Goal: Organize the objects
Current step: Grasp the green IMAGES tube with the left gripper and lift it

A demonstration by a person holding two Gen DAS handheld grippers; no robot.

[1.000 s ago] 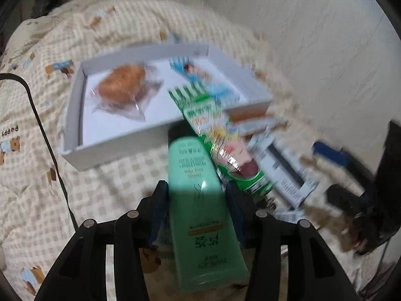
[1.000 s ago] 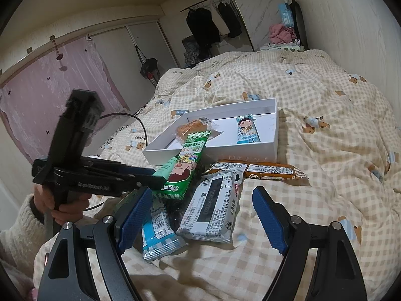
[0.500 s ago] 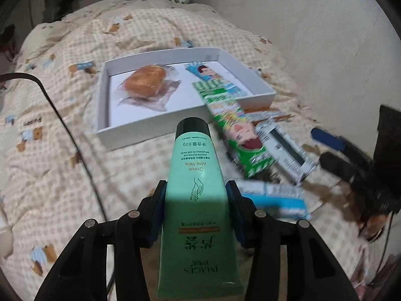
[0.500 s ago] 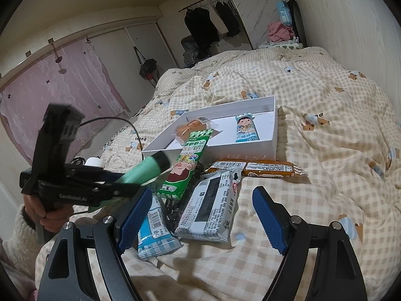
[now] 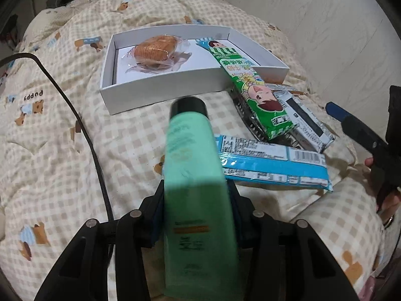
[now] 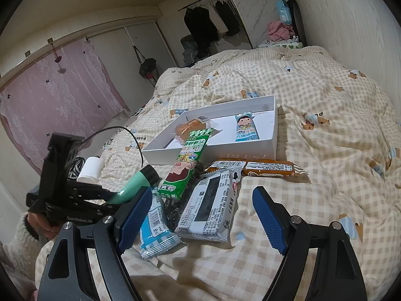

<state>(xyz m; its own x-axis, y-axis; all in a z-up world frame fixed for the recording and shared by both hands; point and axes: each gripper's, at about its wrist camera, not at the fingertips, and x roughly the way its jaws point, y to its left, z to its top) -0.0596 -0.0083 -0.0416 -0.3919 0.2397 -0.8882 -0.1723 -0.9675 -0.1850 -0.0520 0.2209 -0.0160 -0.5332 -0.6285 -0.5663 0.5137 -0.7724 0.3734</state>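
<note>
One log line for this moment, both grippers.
left gripper: shut on green tube, short of white box | right gripper: open, over snack packets

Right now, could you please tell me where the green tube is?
The green tube is clamped in the left tongs, held above the checked quilt, its black cap pointing towards the white box, with the blue snack packet to its right.
</note>
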